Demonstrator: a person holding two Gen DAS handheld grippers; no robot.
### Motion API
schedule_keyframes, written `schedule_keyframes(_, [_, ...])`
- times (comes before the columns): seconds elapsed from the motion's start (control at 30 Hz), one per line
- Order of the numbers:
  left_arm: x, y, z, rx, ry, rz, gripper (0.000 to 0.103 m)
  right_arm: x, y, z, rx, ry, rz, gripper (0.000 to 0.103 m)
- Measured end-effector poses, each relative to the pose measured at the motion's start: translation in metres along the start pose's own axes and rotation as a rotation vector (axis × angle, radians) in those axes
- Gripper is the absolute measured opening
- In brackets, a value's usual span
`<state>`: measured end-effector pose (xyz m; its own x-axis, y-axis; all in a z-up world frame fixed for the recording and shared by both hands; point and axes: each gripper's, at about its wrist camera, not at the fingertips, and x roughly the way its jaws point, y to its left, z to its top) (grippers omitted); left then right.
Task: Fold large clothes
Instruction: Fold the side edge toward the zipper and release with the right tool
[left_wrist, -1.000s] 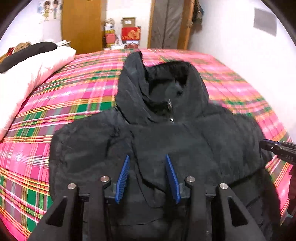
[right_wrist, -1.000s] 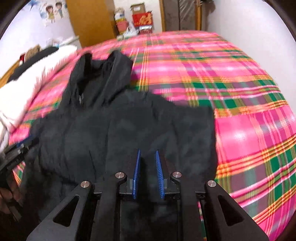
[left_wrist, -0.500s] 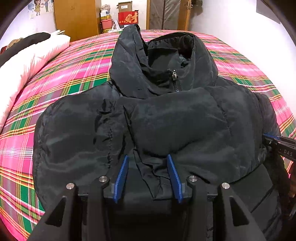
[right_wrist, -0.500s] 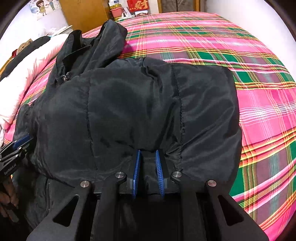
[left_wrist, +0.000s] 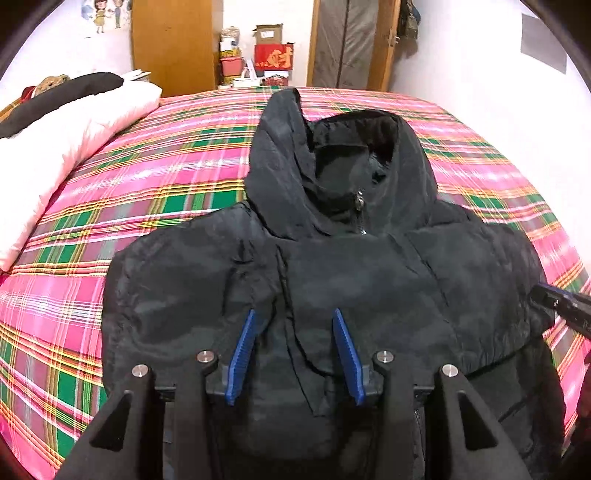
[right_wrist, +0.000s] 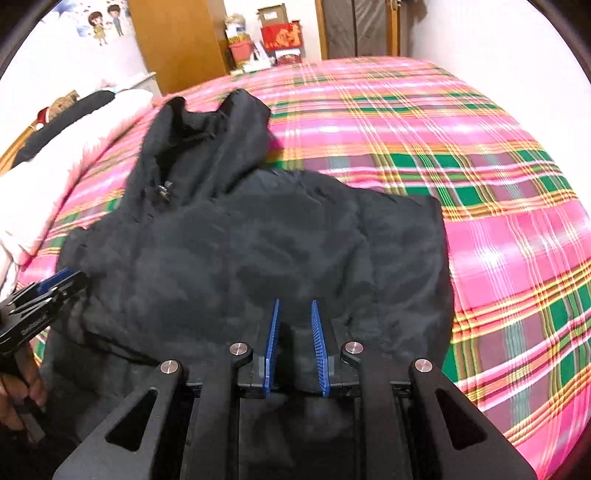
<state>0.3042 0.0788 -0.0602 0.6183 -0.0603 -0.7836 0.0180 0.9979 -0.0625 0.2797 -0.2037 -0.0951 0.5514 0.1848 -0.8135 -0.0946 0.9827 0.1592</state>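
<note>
Plaid bedding in pink, green and yellow (left_wrist: 155, 206) carries the black hooded puffer jacket (left_wrist: 369, 280), lying front-up with its sleeves folded across the chest. From the left wrist view, the left gripper (left_wrist: 293, 354) hovers over the jacket's lower front, its blue pads (left_wrist: 242, 347) spread apart and gripping nothing. From the right wrist view, the right gripper (right_wrist: 294, 343) has its pads (right_wrist: 271, 339) narrowly parted above the dark fabric; whether they pinch cloth, I cannot tell.

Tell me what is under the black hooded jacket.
The black hooded jacket lies on a pink and green plaid bedspread, which shows all around it. Whatever lies directly beneath the jacket is covered; its sleeves appear folded over its front.
</note>
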Motion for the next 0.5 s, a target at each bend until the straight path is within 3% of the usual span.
schedule_keyframes(0.17, [0.016, 0.008, -0.004, -0.012, 0.067, 0.028, 0.047, 0.032, 0.010, -0.006, -0.011, 0.079, 0.004, 0.018])
schedule_keyframes(0.37, [0.016, 0.007, -0.004, -0.005, 0.064, 0.032, 0.047, 0.030, 0.009, -0.005, -0.010, 0.075, 0.011, 0.018])
schedule_keyframes(0.5, [0.002, 0.010, 0.002, -0.021, 0.018, 0.033, 0.047, 0.005, 0.012, -0.001, -0.023, 0.007, 0.015, 0.019])
